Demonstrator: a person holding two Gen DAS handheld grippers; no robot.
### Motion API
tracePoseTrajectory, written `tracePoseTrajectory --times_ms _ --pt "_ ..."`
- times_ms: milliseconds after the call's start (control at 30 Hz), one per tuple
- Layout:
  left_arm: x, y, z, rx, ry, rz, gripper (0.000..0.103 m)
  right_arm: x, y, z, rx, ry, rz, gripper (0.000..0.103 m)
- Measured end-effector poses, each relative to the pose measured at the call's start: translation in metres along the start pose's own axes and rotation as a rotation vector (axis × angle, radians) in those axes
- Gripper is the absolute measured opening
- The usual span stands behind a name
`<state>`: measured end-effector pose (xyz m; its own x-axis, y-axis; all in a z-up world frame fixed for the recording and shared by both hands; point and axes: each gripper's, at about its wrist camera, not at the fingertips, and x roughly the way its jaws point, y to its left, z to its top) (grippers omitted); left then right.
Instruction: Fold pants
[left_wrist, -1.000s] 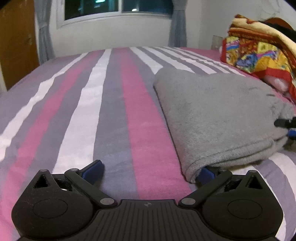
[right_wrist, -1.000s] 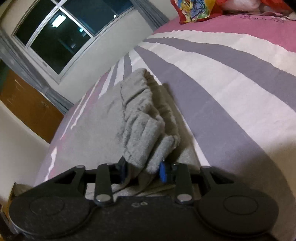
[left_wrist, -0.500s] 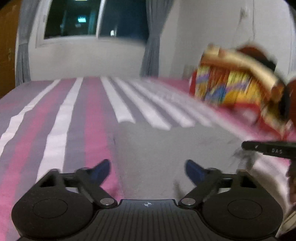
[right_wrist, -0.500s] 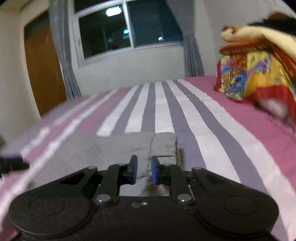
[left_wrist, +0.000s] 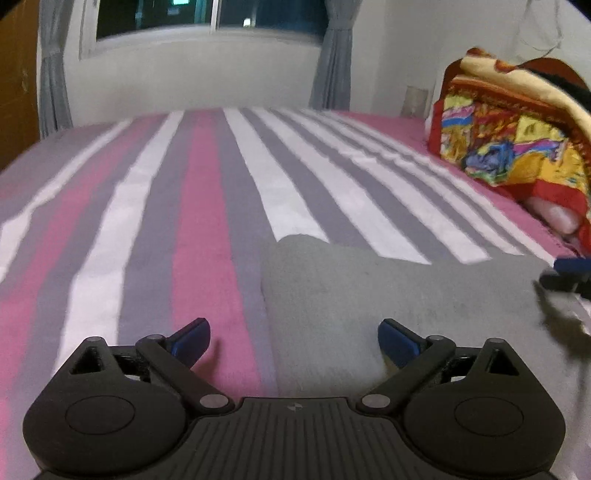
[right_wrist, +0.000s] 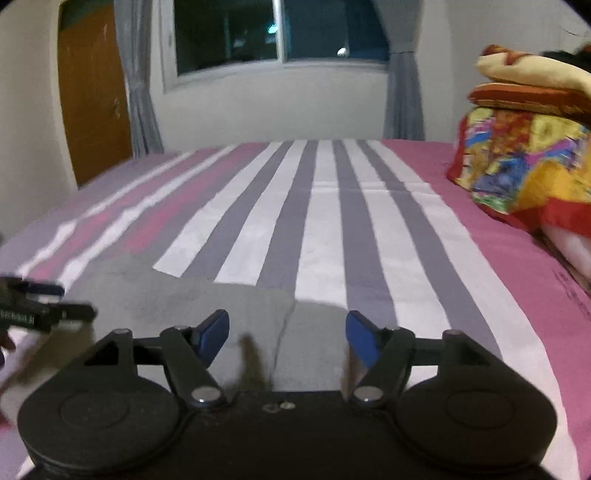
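Observation:
The grey fleece pants (left_wrist: 388, 295) lie folded flat on the striped bed, and also show in the right wrist view (right_wrist: 207, 306). My left gripper (left_wrist: 293, 341) is open and empty, raised over the pants' left edge. My right gripper (right_wrist: 288, 334) is open and empty above the pants' right end. Each gripper's tip shows at the edge of the other view: the right one (left_wrist: 565, 275) and the left one (right_wrist: 40, 306).
The bed sheet (left_wrist: 192, 206) has pink, white and grey stripes. A stack of colourful folded blankets (left_wrist: 517, 140) sits at the right, also in the right wrist view (right_wrist: 524, 147). A window, curtains and a wooden door (right_wrist: 92, 92) stand behind the bed.
My right gripper let go of the pants and opened wide. Both grippers lifted up and back from the fabric; the pants now lie flat.

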<state>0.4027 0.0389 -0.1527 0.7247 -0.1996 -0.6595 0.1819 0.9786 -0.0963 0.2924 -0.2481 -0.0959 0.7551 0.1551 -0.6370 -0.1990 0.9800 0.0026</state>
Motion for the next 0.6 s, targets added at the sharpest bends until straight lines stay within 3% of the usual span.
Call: tracePoseTrajectory --times_ms 67,133,233,333,433,500,600 --pt "0.022 0.005 -0.006 -0.002 0.058 -0.013 0.103 0.039 -0.002 -0.007 0.002 0.162 0.010 0.081" --pt "0.024 0.010 -0.003 -0.056 0.061 -0.036 0.103 0.045 -0.012 -0.009 0.048 0.166 0.041 0.084" --pt "0.006 0.005 0.004 -0.015 -0.049 -0.005 0.103 0.021 -0.014 0.001 0.048 0.069 0.066 0.079" --pt "0.021 0.010 0.014 -0.019 -0.034 0.007 0.103 0.015 -0.010 0.015 0.036 0.017 0.035 0.076" --pt "0.049 0.010 0.017 -0.016 0.051 0.043 0.103 0.049 -0.014 0.020 0.051 0.142 -0.038 0.087" --pt "0.050 0.006 0.017 -0.029 0.049 0.063 0.103 0.066 -0.030 0.012 0.139 0.211 0.006 0.091" --pt "0.040 0.000 0.013 -0.027 0.043 0.077 0.103 0.066 -0.046 0.007 0.213 0.227 0.045 0.098"
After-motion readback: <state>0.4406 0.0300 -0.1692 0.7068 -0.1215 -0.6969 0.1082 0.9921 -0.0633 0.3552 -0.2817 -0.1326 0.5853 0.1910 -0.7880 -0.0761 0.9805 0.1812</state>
